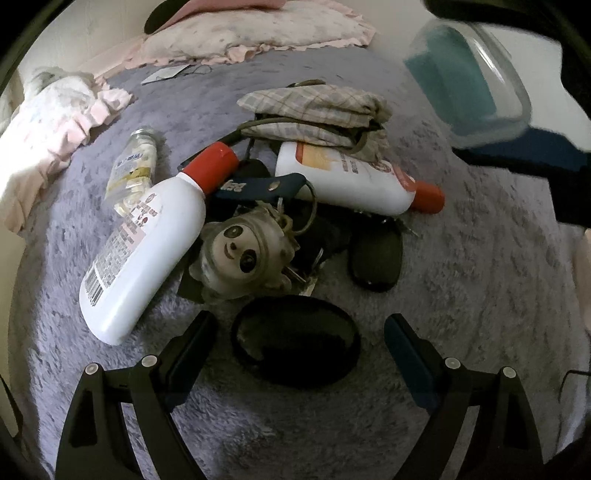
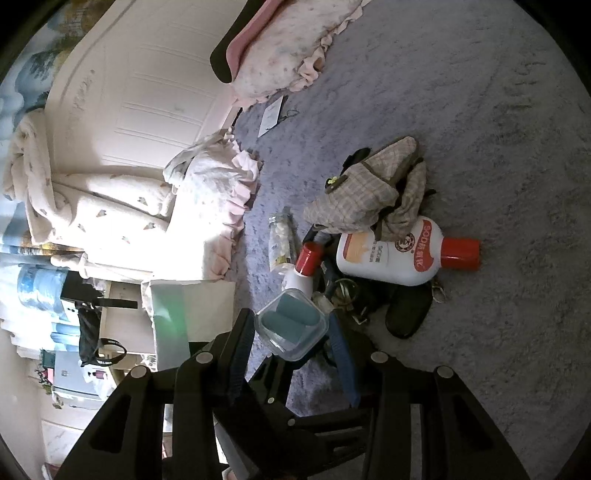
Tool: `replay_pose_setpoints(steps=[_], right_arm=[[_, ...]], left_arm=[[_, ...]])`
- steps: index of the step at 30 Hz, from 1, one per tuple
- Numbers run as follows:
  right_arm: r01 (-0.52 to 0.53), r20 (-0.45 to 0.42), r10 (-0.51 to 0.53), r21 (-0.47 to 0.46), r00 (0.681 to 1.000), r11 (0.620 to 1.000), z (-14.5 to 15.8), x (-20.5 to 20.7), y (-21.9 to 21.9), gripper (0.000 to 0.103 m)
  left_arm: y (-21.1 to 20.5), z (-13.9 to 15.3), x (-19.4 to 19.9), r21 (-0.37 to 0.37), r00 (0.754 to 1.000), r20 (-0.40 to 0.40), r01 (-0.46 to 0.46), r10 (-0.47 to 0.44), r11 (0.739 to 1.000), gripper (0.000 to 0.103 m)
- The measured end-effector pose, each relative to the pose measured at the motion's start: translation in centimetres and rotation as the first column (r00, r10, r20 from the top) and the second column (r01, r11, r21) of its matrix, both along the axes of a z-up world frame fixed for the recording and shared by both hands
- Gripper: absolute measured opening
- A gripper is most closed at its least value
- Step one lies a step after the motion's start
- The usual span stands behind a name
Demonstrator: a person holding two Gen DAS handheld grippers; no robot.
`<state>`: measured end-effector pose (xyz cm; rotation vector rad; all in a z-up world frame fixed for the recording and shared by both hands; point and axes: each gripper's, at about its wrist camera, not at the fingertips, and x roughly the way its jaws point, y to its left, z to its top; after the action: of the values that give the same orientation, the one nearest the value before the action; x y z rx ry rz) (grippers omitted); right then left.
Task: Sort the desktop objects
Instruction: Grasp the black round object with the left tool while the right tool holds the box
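A: What is the biggest thing here?

B: A grey fuzzy blanket (image 1: 480, 258) on a bed, with everything lying on it. Ruffled pink pillows (image 1: 255, 29) sit at the far edge.

A: And on the blanket?

B: A heap. A folded plaid cloth (image 1: 317, 110) lies at the back, resting on one white bottle (image 1: 354, 181) with a red cap pointing right. A second white bottle (image 1: 147, 251) lies to the left, cap towards the heap, just beside a small clear jar (image 1: 133, 170) of pale pieces.

A: Smaller bits?

B: Between the bottles lies a navy key strap (image 1: 262, 188) with rings, and a panda charm (image 1: 240, 251) touches the left bottle. A black oval case (image 1: 376, 258) lies right of the charm, and a black oval pouch (image 1: 295, 339) is nearest.

A: The left gripper (image 1: 295, 332)?

B: Its fingers are spread wide and hold nothing, with the pouch lying between them.

A: The right gripper (image 2: 291, 328)?

B: Its fingers are clamped on a clear box (image 2: 291, 325) with teal contents, held above the blanket, near the heap.
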<state>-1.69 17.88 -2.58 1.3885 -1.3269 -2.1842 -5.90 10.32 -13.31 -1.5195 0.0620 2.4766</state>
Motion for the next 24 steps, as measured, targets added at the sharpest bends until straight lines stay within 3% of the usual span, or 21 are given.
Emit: replay_pose_setpoints(steps=[1, 3, 5, 10, 24], right_arm=[[0.000, 0.002, 0.000, 0.000, 1.000, 1.000, 0.0, 0.0, 0.0, 0.038], [0.001, 0.004, -0.001, 0.000, 1.000, 1.000, 0.0, 0.0, 0.0, 0.038], [0.000, 0.007, 0.000, 0.008, 1.000, 1.000, 0.0, 0.0, -0.1, 0.038], [-0.004, 0.011, 0.004, 0.016, 1.000, 1.000, -0.1, -0.1, -0.2, 0.038], [-0.005, 0.019, 0.004, 0.036, 1.000, 0.999, 0.0, 0.0, -0.4, 0.039]], left_arm=[[0.2, -0.2, 0.0, -0.019, 1.000, -0.005, 0.007, -0.008, 1.000, 0.088], [0.4, -0.3, 0.0, -0.047, 1.000, -0.017, 0.018, -0.018, 0.999, 0.071], [0.2, -0.1, -0.3, -0.042, 1.000, -0.018, 0.023, -0.024, 0.999, 0.063], [-0.3, 0.2, -0.8, -0.010, 1.000, 0.007, 0.014, -0.014, 1.000, 0.063], [-0.5, 3.5, -0.1, -0.021, 0.998, -0.064, 0.010, -0.012, 1.000, 0.063]])
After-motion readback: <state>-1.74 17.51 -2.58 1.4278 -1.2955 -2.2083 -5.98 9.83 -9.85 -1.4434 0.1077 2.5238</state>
